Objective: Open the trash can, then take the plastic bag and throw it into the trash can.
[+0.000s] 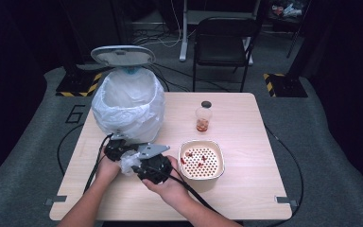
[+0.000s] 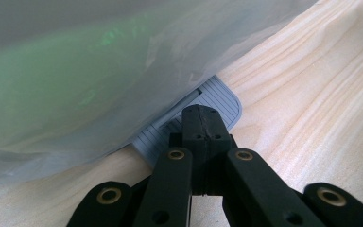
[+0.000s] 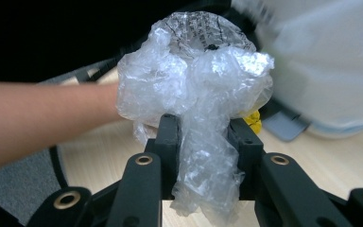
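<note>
Here crumpled plastic wrap (image 3: 203, 90) clamped between right gripper (image 3: 203, 137) jaws.

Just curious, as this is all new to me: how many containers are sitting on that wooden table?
3: a pedal bin lined with a white plastic bag at the back left, a small clear plastic bottle with a black cap mid-table, and a cream square strainer bowl near the right hand. None seem hidden.

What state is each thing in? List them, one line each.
Bin: lid raised, white liner inside.
Pedal: left gripper shut, tips on it.
Crumpled plastic wrap: clamped in the right gripper, off the table.
Jar: upright, capped, red bits at the bottom.
Strainer bowl: on the table, a few red bits inside.
</note>
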Demonstrator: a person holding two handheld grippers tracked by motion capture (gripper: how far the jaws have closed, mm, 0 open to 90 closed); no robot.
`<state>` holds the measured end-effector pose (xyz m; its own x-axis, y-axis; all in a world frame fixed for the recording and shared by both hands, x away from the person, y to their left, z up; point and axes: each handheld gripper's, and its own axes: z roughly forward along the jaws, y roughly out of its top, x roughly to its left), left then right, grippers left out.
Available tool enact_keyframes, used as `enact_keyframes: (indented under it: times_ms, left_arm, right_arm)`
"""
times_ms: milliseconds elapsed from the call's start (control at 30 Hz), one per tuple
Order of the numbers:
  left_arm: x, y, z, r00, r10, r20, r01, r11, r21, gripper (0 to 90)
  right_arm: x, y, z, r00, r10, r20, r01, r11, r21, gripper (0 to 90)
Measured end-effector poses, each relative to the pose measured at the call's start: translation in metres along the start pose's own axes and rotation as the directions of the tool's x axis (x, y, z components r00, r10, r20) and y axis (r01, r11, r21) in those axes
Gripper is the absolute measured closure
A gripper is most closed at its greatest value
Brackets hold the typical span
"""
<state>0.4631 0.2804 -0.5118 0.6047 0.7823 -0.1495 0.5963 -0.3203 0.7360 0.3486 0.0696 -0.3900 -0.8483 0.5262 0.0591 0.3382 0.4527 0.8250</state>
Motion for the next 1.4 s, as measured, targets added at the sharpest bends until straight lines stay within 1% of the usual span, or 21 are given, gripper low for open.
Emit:
enact_keyframes:
  times_ms: [133, 200, 233, 300, 333, 367, 433, 467, 533, 700, 800, 833, 900, 933, 967, 1033, 1100, 1233, 1300, 1367, 1400]
  left_arm:
    - [-0.001, 0.0, 0.0, 1.0, -0.004, 0.004, 0.004, 1.0, -0.009, 90.0]
    - [0.0, 0.001, 0.001, 0.9999, 0.016, 0.0, -0.016, 0.9998, -0.015, 90.0]
    - [-0.001, 0.0, 0.001, 1.0, -0.002, 0.0, 0.002, 0.9998, -0.021, 90.0]
    - [-0.002, 0.0, 0.001, 0.9999, -0.011, 0.002, 0.011, 0.9997, -0.02, 90.0]
    - [0.0, 0.0, 0.001, 0.9999, 0.007, -0.01, -0.008, 0.9998, -0.019, 90.0]
    - [0.001, 0.001, 0.002, 0.9999, 0.015, 0.006, -0.015, 0.9997, -0.021, 90.0]
    - [0.001, 0.001, 0.002, 0.9999, 0.015, 0.008, -0.015, 0.9997, -0.02, 90.0]
    - [0.002, 0.001, 0.001, 0.9991, 0.042, 0.003, -0.042, 0.999, -0.016, 90.0]
    - [0.003, 0.001, 0.002, 0.9992, 0.04, 0.006, -0.04, 0.9991, -0.017, 90.0]
    - [0.003, 0.001, 0.002, 0.9993, 0.037, 0.004, -0.037, 0.9992, -0.017, 90.0]
    - [0.004, 0.001, 0.001, 0.9992, 0.039, 0.003, -0.039, 0.9991, -0.014, 90.0]
    - [0.001, 0.0, 0.002, 1.0, -0.003, 0.002, 0.003, 0.9997, -0.024, 90.0]
    - [0.002, 0.001, 0.001, 0.9997, 0.024, 0.008, -0.023, 0.9996, -0.017, 90.0]
    - [0.003, 0.001, 0.001, 0.9995, 0.031, 0.001, -0.031, 0.9994, -0.015, 90.0]
    - [0.0, 0.0, 0.002, 1.0, -0.009, 0.001, 0.009, 0.9997, -0.023, 90.0]
    - [0.0, 0.0, 0.002, 0.9999, -0.015, 0.006, 0.015, 0.9996, -0.025, 90.0]
    - [0.001, 0.0, 0.002, 1.0, 0.005, 0.008, -0.004, 0.9998, -0.02, 90.0]
    - [0.002, 0.0, 0.002, 0.9999, 0.008, 0.012, -0.008, 0.9998, -0.02, 90.0]
    - [0.002, 0.0, 0.002, 0.9999, 0.01, 0.013, -0.01, 0.9997, -0.022, 90.0]
    - [0.004, 0.001, 0.001, 0.9992, 0.038, 0.008, -0.038, 0.9991, -0.017, 90.0]
    - [0.004, 0.001, 0.001, 0.9993, 0.036, 0.005, -0.036, 0.9992, -0.017, 90.0]
  right_arm:
    - [-0.012, 0.02, -0.018, 0.9997, -0.004, 0.024, 0.004, 1.0, -0.02, 70.1]
    - [-0.019, 0.029, -0.026, 0.9996, 0.01, 0.026, -0.009, 1.0, -0.028, 70.1]
    - [-0.022, 0.034, -0.03, 0.9996, 0.018, 0.024, -0.017, 0.999, -0.033, 70.1]
    - [-0.028, 0.046, -0.038, 0.9991, 0.014, 0.04, -0.013, 0.999, -0.042, 70.0]
    - [-0.031, 0.052, -0.041, 0.9986, 0.014, 0.05, -0.012, 0.999, -0.048, 69.8]
    - [-0.035, 0.058, -0.045, 0.9983, 0.015, 0.057, -0.012, 0.998, -0.057, 69.7]
    - [-0.043, 0.069, -0.049, 0.9976, 0.027, 0.064, -0.023, 0.998, -0.064, 69.7]
    - [-0.047, 0.074, -0.05, 0.9973, 0.033, 0.065, -0.028, 0.997, -0.066, 69.7]
    - [-0.055, 0.083, -0.05, 0.9955, 0.029, 0.09, -0.024, 0.997, -0.067, 69.7]
    - [-0.072, 0.097, -0.045, 0.9923, 0.072, 0.101, -0.065, 0.995, -0.071, 69.8]
    - [-0.077, 0.105, -0.043, 0.9897, 0.068, 0.126, -0.058, 0.995, -0.083, 69.8]
    - [-0.079, 0.107, -0.043, 0.9894, 0.071, 0.127, -0.06, 0.995, -0.085, 69.9]
    - [-0.081, 0.112, -0.042, 0.9884, 0.077, 0.131, -0.066, 0.994, -0.085, 69.8]
    - [-0.082, 0.115, -0.042, 0.9886, 0.064, 0.136, -0.052, 0.994, -0.092, 69.8]
    - [-0.083, 0.117, -0.042, 0.9883, 0.068, 0.137, -0.055, 0.994, -0.092, 69.8]
    - [-0.084, 0.122, -0.042, 0.9885, 0.061, 0.139, -0.047, 0.994, -0.099, 69.8]
    - [-0.085, 0.127, -0.041, 0.9871, 0.063, 0.147, -0.049, 0.994, -0.1, 69.8]
    - [-0.088, 0.138, -0.037, 0.9878, 0.061, 0.144, -0.045, 0.993, -0.112, 69.8]
    - [-0.088, 0.143, -0.032, 0.9882, 0.049, 0.145, -0.033, 0.993, -0.111, 69.7]
    - [-0.089, 0.148, -0.026, 0.9883, 0.039, 0.147, -0.024, 0.995, -0.101, 69.6]
    - [-0.089, 0.15, -0.022, 0.9885, 0.035, 0.147, -0.021, 0.995, -0.098, 69.6]
